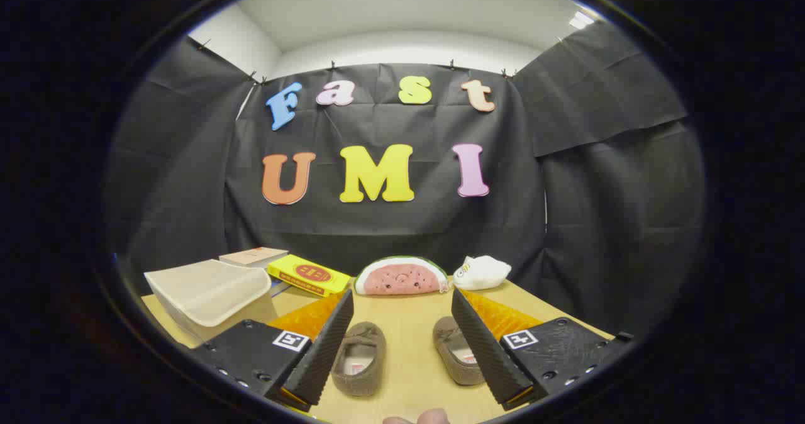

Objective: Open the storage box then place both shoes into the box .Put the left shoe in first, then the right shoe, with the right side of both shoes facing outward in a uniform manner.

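The wooden table (412, 373) takes up the lower middle of the frame, running from the fingers back to the black cloth wall. On it, at the lower left, stands the storage box (204, 295) — a pale, translucent container with its wide face tilted toward the camera; whether its lid is open or closed cannot be told from here. It sits just beyond the left finger and well apart from the shoes.

The gripper (402, 342) fills the bottom of the frame with its two fingers spread wide, holding nothing; bare tabletop lies between them. The fingers (324, 348) angle outward from the middle.

Two brownish, fuzzy slip-on shoes lie on the table between the fingers. The left-hand shoe (358, 358) sits just beside the left finger, its opening facing up and a pale insole showing inside. The right-hand shoe (454, 355) lies close against the right finger, which covers part of it. The two are apart, with a strip of table between them; which is the left shoe and which the right cannot be told.

Further back, in the middle of the frame near the wall, a watermelon-slice plush (401, 277) rests on the table. To its left lies a flat yellow box (308, 275), and behind that a tan book (253, 256), next to the storage box. To the right of the plush sits a small white plush (481, 272).

At the very bottom, below the shoes — fingertips of a person's hand (418, 418).
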`<state>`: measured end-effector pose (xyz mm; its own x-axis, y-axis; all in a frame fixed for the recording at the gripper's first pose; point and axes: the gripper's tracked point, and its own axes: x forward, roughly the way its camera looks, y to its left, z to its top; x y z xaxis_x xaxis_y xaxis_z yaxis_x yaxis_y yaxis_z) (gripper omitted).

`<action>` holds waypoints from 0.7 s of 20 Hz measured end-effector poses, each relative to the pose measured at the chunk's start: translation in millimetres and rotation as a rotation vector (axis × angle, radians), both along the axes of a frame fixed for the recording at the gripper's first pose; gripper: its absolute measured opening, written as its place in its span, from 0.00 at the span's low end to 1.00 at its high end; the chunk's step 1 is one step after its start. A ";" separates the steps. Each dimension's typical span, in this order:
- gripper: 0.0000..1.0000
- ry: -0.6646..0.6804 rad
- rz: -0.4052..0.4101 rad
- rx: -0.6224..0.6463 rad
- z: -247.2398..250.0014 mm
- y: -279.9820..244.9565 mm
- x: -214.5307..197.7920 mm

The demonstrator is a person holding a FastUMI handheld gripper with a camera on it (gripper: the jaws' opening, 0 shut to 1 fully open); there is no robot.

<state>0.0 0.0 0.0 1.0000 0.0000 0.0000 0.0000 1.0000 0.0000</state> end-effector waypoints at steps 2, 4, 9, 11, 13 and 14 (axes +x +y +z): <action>0.96 0.000 -0.002 -0.001 0.0 0.8 0.3; 0.95 0.004 0.001 -0.004 -2.6 2.9 0.8; 0.95 0.000 0.004 -0.002 -3.7 3.7 0.1; 0.96 0.003 0.001 -0.005 -6.2 3.3 0.0; 0.95 0.002 0.001 -0.006 -5.4 3.4 -0.9; 0.95 0.000 0.003 -0.008 -4.7 4.2 -1.9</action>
